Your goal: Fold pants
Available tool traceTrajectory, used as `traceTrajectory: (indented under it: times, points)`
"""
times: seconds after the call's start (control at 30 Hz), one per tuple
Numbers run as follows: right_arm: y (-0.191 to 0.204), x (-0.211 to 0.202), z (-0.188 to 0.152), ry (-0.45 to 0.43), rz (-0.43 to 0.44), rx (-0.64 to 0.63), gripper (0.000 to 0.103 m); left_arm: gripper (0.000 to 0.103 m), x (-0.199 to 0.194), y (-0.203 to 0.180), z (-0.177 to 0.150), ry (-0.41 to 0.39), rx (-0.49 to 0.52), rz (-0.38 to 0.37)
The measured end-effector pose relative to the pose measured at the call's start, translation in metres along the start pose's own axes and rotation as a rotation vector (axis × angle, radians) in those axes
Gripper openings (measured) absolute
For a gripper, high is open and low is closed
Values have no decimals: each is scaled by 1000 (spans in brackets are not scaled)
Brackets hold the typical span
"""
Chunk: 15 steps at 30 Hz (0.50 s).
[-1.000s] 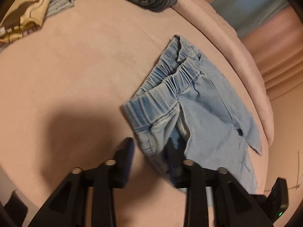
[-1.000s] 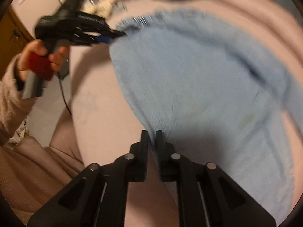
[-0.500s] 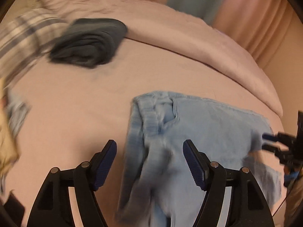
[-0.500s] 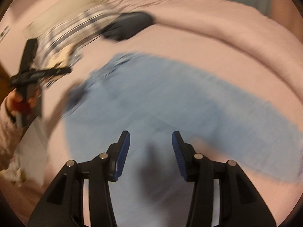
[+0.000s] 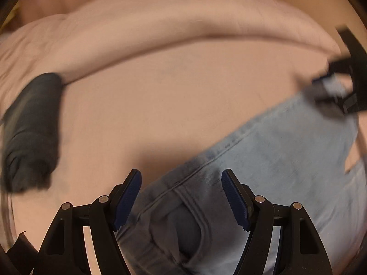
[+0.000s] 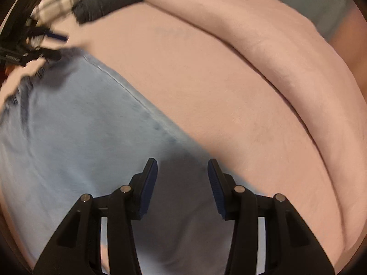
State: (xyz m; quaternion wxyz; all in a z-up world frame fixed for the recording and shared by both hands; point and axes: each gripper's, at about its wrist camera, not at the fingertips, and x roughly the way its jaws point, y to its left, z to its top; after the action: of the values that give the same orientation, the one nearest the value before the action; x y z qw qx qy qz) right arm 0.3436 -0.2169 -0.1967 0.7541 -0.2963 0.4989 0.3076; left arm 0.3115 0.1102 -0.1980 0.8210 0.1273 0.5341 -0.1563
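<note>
Denim pants lie flat on the pink bed. I have my left gripper spread wide above the waistband, pinching nothing; my right gripper has just been opening and is empty over the leg.

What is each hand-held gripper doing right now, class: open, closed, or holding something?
Left hand-held gripper: open, holding nothing, over the light blue jeans.
Right hand-held gripper: open, holding nothing, over the jeans' edge.
</note>
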Motion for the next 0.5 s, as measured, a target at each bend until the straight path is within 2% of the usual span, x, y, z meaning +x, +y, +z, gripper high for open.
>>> traceTrajectory:
  times: [0.07,0.1,0.13,0.17,0.2,0.23,0.27,0.37,0.4,0.43,0.5]
  points:
    - [-11,16,2,51,-6,-25,46,72,22,4,4,101,7,-9]
    - [-18,28,2,101,0,-32,46,69,30,6,5,126,-5,-27]
    - [-24,35,2,116,31,-14,47,57,30,7,6,119,-12,-52]
    - [-28,37,5,107,53,6,44,49,27,7,6,96,-5,-76]
    - [-28,35,6,103,66,-2,39,45,24,7,6,74,-1,-72]
    - [-23,31,8,85,73,-37,17,37,21,8,5,61,-4,-70]
    - [-20,28,8,83,57,-63,11,35,19,7,5,49,-5,-70]
    - [-19,22,14,76,20,-88,6,28,5,7,2,-21,-24,-68]
    - [-24,17,18,55,6,-70,6,15,2,7,2,-50,-34,-81]
    - [-26,13,16,41,-2,-54,6,14,5,7,3,-51,-33,-85]
    - [-29,22,17,59,-5,-24,7,15,24,-1,3,11,-5,-47]
